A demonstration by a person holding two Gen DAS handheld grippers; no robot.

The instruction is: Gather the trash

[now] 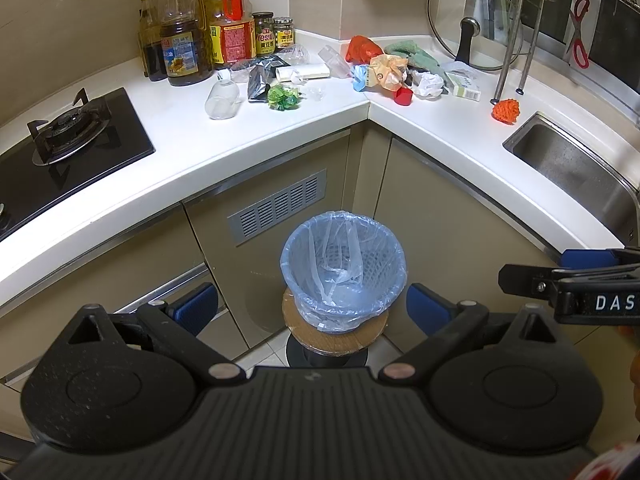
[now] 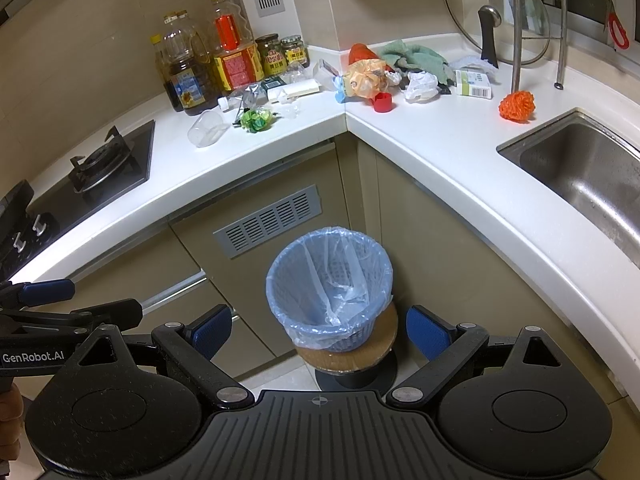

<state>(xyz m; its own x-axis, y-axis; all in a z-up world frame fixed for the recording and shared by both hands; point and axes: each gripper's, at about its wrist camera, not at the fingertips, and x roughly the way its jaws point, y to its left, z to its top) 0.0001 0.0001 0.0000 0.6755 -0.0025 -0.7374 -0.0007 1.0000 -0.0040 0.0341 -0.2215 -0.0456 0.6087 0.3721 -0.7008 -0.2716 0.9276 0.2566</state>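
The side of one gripper reads "GenRobot.AI" in the right wrist view and the other shows "DAS" in the left wrist view, while a jar (image 1: 263,34) among the oil bottles (image 1: 182,40) carries a "Yes" label. The trash (image 1: 384,70), crumpled bags, wrappers, a tipped clear cup (image 1: 222,99) and a red cap (image 1: 403,96), lies strewn in the corner of the white counter (image 1: 224,148). Below it a blue mesh bin (image 1: 343,268) lined with clear plastic sits empty on a round stool, with the left gripper (image 1: 314,308) and right gripper (image 2: 320,328) both spread wide, holding nothing, level beside each other above the floor.

Black gas stove (image 1: 60,136), 3 oil bottles (image 1: 182,36), 2 jars (image 1: 263,32), steel sink (image 2: 580,168), glass lid (image 1: 474,22), red scissors (image 1: 579,32)
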